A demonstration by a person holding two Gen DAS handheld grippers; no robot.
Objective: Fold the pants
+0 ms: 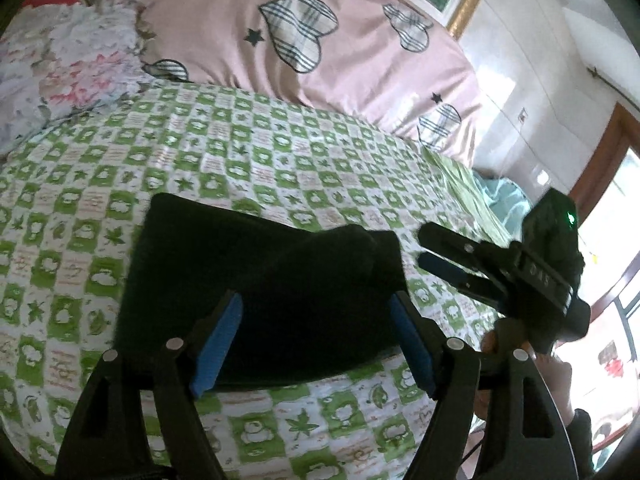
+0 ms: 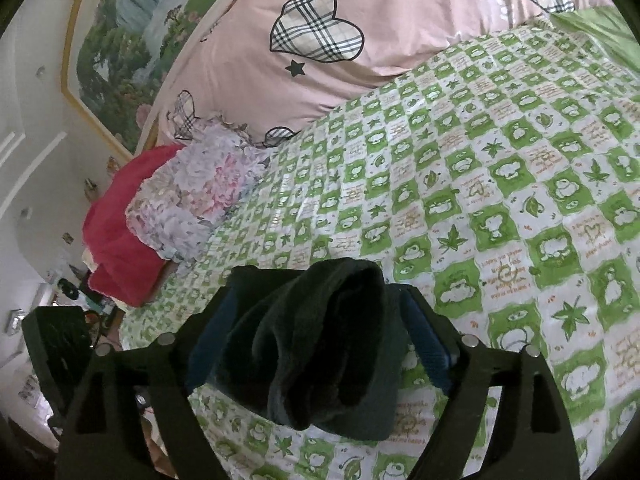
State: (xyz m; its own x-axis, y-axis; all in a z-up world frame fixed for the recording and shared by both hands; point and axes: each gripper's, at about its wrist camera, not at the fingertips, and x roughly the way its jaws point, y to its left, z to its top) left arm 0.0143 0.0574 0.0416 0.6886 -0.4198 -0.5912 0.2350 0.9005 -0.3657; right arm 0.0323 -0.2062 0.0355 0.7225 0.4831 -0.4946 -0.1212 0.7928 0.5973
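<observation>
The black pants (image 1: pixel 260 288) lie folded into a compact stack on the green-and-white checked bedsheet (image 1: pixel 280 152). My left gripper (image 1: pixel 316 300) is open, its blue pads on either side of the stack's near edge and clear of the cloth. To the right, my right gripper (image 1: pixel 430 248) points at the stack's raised right corner with its fingers apart. In the right wrist view a bunched fold of the pants (image 2: pixel 328 344) sits between the wide-open jaws of the right gripper (image 2: pixel 318 294). The blue pads flank the fold, and I see no pinch on it.
A pink quilt with plaid hearts (image 1: pixel 320 40) is heaped at the head of the bed. A floral pillow (image 2: pixel 192 196) and a red blanket (image 2: pixel 116 248) lie at the bed's left side. A framed landscape painting (image 2: pixel 120 40) hangs on the wall. A person's hand (image 1: pixel 492 340) holds the right gripper.
</observation>
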